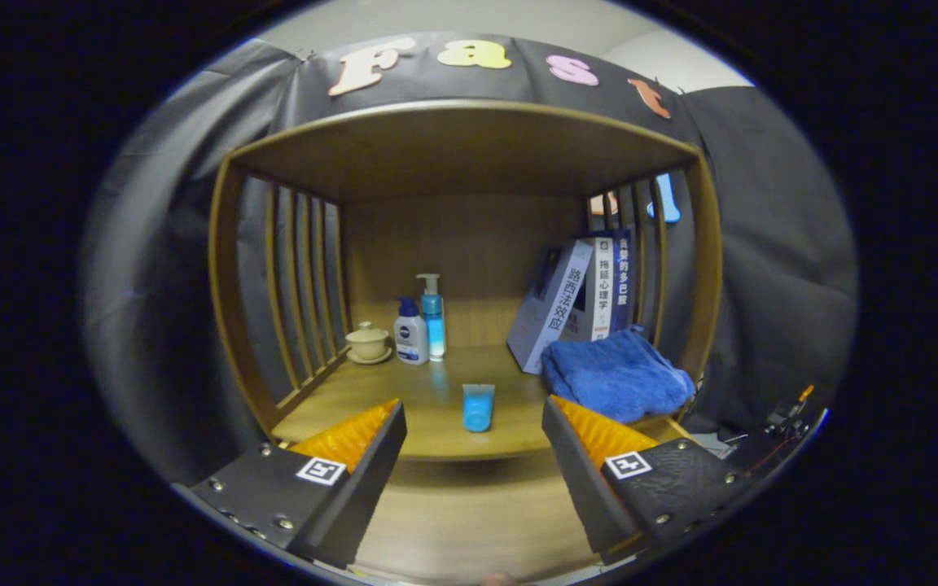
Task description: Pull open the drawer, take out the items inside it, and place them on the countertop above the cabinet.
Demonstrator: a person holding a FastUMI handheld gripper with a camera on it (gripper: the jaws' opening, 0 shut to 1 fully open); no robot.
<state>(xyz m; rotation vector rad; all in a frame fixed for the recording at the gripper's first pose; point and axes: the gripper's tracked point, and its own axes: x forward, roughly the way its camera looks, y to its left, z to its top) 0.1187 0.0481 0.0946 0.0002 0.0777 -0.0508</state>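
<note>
So the blue tube (478, 407) is lying on the tabletop (404, 399) of the cabinet, cap end toward the front edge, just ahead of the claw (473, 423) and roughly centred between its fingers. The claw is spread wide and has nothing in it. My read is that this item is already placed and the job now is to go back down for whatever is left in the drawer, which I can't see from here.

If I were doing it, I'd pull straight back before dropping, so the fingers don't clip the tube or knock it off the front lip; it looks like it could roll.

Around it: a folded blue towel (615, 376) sits just beside the right finger, with a few books (579, 297) leaning behind it against the slatted side. Further back on the other side are two pump bottles (422, 325) standing side by side, and a small lidded cup on a saucer (368, 342) next to them. The lid's on, so I can't tell what's in the cup. The taller bottle looks partly filled with blue liquid.
</note>
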